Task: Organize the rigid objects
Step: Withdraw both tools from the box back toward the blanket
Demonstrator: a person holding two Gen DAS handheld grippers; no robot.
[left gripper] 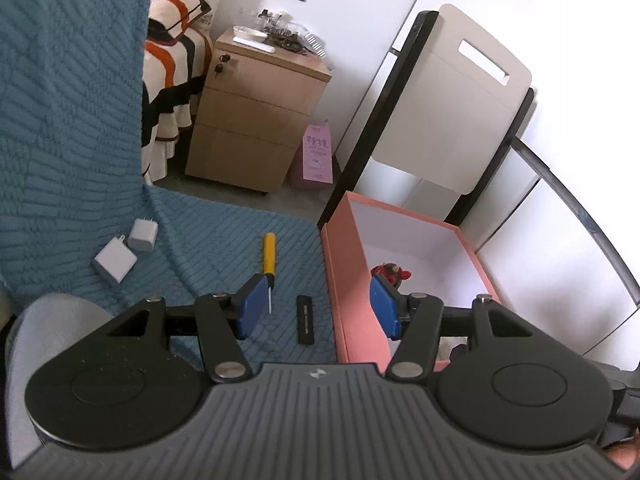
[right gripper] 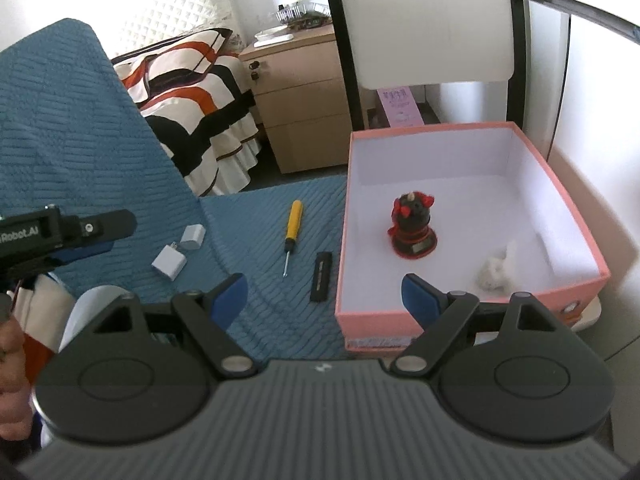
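A pink box [right gripper: 560,192] stands on the right with a dark red-bowed figurine [right gripper: 413,226] and a small white object [right gripper: 495,270] inside. On the blue quilted cover lie a yellow-handled screwdriver [right gripper: 291,232], a black bar [right gripper: 322,276] and two white chargers [right gripper: 170,262] [right gripper: 193,237]. My right gripper [right gripper: 324,296] is open and empty, above the box's near left corner. My left gripper [left gripper: 318,308] is open and empty, above the black bar [left gripper: 305,320] and the box wall [left gripper: 340,280]. It also shows at the left of the right wrist view [right gripper: 80,236]. The screwdriver [left gripper: 268,258], the chargers [left gripper: 116,260] [left gripper: 142,234] and the figurine [left gripper: 390,272] also show in the left wrist view.
A wooden bedside cabinet [right gripper: 304,92] stands behind the cover, with a striped bed [right gripper: 192,92] to its left. A white chair back [right gripper: 424,20] with a black frame rises behind the box. A pink paper bag [left gripper: 318,156] leans by the cabinet.
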